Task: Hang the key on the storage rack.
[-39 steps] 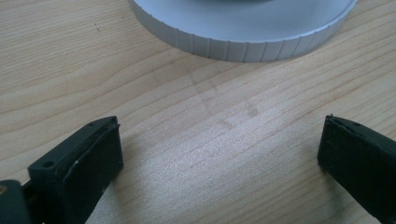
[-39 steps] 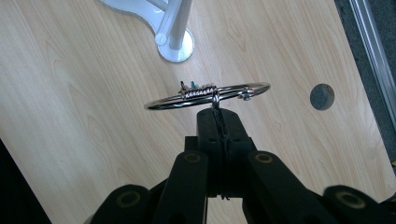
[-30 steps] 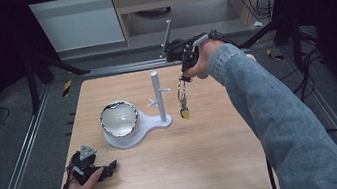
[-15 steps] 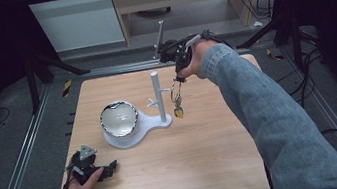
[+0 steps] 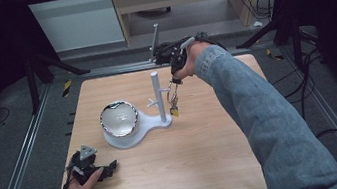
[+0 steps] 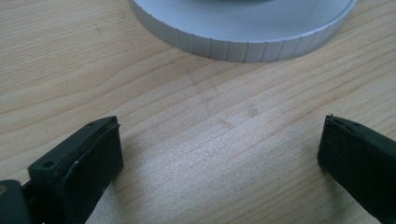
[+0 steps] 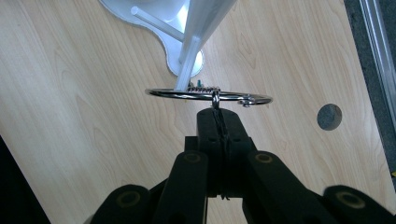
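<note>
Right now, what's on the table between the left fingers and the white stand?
Nothing: in the left gripper view, bare wooden table lies between the open left fingers and the white stand.

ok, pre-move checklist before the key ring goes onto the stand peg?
1. Right gripper jaws shut on the silver metal key ring: ok.
2. Ring held level in front of the jaws, right gripper view: ok.
3. Ring over a side peg of the white plastic stand: cannot tell.
4. Yellow tag hangs free above the wooden table: ok.
5. Left gripper parked on the table clear of the stand, jaws open: ok.
</note>
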`<state>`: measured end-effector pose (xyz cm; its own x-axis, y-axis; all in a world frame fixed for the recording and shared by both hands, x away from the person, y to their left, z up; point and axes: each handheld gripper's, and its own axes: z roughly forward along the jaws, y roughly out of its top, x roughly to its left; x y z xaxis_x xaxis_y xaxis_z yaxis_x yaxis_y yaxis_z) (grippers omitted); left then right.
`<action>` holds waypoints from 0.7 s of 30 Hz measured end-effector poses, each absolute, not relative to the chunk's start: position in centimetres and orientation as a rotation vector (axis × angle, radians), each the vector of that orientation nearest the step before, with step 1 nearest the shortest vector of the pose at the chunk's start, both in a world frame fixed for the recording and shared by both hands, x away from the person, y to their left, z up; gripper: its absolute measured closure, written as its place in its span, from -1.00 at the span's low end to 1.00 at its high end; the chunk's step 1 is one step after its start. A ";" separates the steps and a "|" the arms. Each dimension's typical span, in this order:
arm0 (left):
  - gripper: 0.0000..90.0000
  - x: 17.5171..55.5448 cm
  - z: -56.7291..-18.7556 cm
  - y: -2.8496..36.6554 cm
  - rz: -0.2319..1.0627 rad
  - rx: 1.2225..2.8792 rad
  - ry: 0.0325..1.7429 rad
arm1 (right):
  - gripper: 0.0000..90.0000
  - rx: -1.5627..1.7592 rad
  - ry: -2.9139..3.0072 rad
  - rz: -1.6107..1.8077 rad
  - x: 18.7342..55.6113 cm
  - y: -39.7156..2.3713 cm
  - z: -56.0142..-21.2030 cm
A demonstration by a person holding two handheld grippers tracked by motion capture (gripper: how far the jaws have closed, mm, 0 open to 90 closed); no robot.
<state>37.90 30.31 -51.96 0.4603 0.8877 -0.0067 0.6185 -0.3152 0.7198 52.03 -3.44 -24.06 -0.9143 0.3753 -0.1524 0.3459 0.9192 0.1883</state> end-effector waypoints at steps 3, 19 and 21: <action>-1.00 37.9 -52.0 30.3 0.523 2.049 1.250 | 0.98 0.540 2.898 0.231 52.1 -3.2 -24.1; -1.00 37.9 -52.0 30.3 0.522 2.050 1.249 | 0.98 0.541 2.913 0.219 52.7 -2.4 -24.8; -1.00 37.9 -52.0 30.3 0.522 2.050 1.248 | 0.98 0.538 2.915 0.221 52.8 -2.4 -24.8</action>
